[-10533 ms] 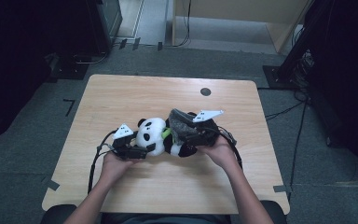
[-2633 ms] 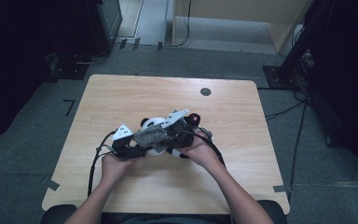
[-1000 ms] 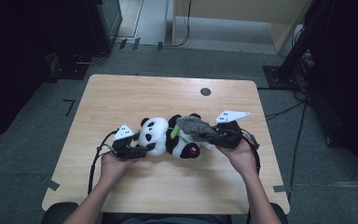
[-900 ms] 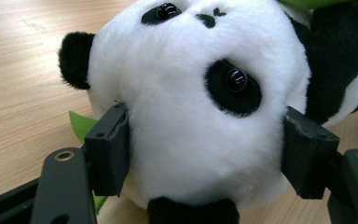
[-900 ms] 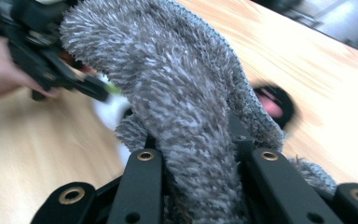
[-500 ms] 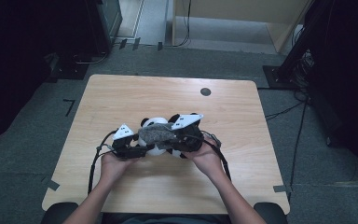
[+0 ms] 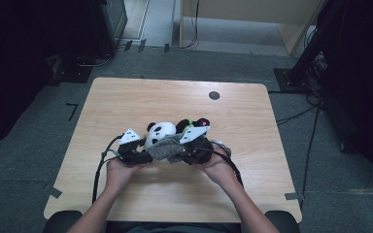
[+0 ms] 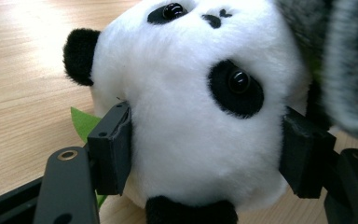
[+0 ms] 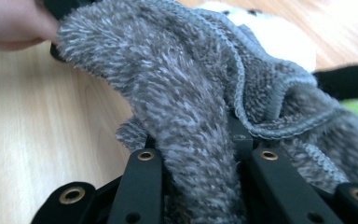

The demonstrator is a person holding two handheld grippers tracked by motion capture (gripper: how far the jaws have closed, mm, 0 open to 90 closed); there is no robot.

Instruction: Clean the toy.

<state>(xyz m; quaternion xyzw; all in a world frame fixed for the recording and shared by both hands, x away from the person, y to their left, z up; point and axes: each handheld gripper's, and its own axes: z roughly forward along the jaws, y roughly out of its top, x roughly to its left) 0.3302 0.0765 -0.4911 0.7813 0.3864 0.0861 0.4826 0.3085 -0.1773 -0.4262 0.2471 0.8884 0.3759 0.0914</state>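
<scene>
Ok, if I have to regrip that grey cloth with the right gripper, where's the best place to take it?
Take the grey cloth at its stitched hem fold, coming from the panda's body side. The edge stands up bunched and free there; nearer the left gripper it drapes over the head.

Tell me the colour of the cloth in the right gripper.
Grey cloth, clearest in the right gripper view.

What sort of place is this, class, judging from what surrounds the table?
Probably a lab or recording studio, not a home: a bare light wooden table on grey carpet, black equipment stands with trailing cables, and tape marks on the floor.
</scene>
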